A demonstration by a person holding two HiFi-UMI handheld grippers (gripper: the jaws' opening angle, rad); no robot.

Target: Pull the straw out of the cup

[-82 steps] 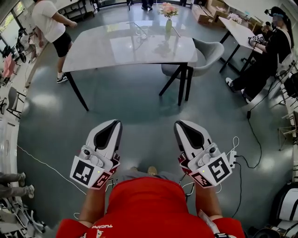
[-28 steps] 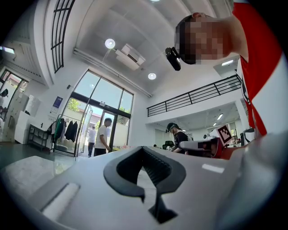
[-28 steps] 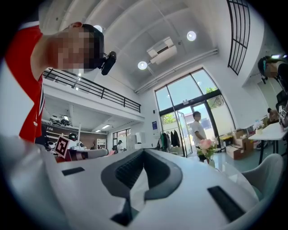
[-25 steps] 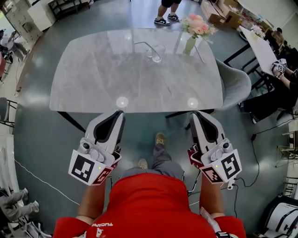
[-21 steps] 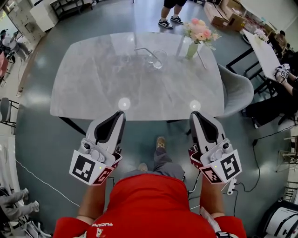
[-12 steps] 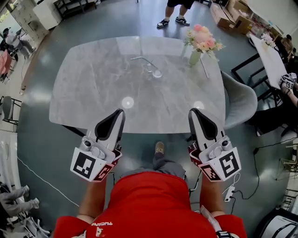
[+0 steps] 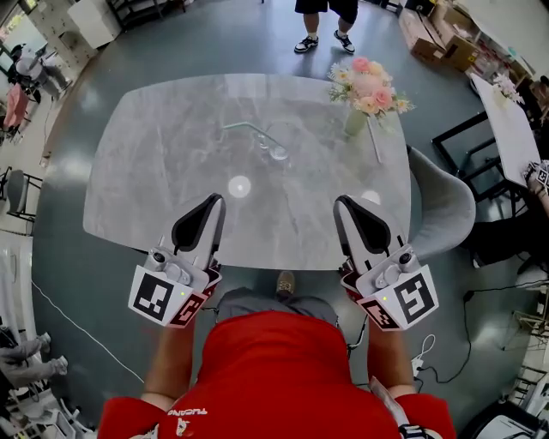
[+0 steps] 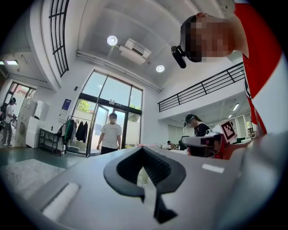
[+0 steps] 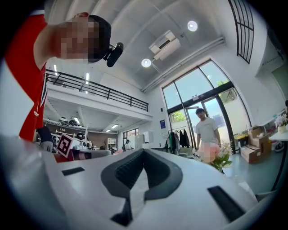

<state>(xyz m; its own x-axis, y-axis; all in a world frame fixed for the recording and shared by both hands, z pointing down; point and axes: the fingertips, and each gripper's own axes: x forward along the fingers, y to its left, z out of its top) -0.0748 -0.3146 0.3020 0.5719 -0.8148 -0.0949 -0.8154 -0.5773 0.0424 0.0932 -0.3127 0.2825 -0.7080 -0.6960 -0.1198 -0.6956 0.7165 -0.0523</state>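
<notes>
A clear glass cup [image 7: 276, 144] stands near the middle of the grey marble table [image 7: 154, 171], and a thin bent straw [image 7: 244, 127] leans out of it to the left. My left gripper [image 7: 214, 200] hovers over the table's near edge, well short of the cup, with its jaws shut and nothing in them. My right gripper [image 7: 340, 204] is level with it further right, also shut and empty. In the left gripper view the left gripper [image 8: 143, 150] shows its tips meeting. The right gripper view shows the right gripper [image 9: 144, 152] the same way.
A vase of pink flowers [image 7: 364, 90] stands at the table's far right, and also shows as the flowers [image 9: 211, 155] in the right gripper view. A grey chair [image 7: 442, 206] is tucked at the right side. A person [image 7: 326, 21] stands beyond the table. Another table [image 7: 510, 120] is at the far right.
The table has drawn nearer in the head view. Both grippers, earlier over the floor short of it, now reach over its near edge. Their jaws stay shut.
</notes>
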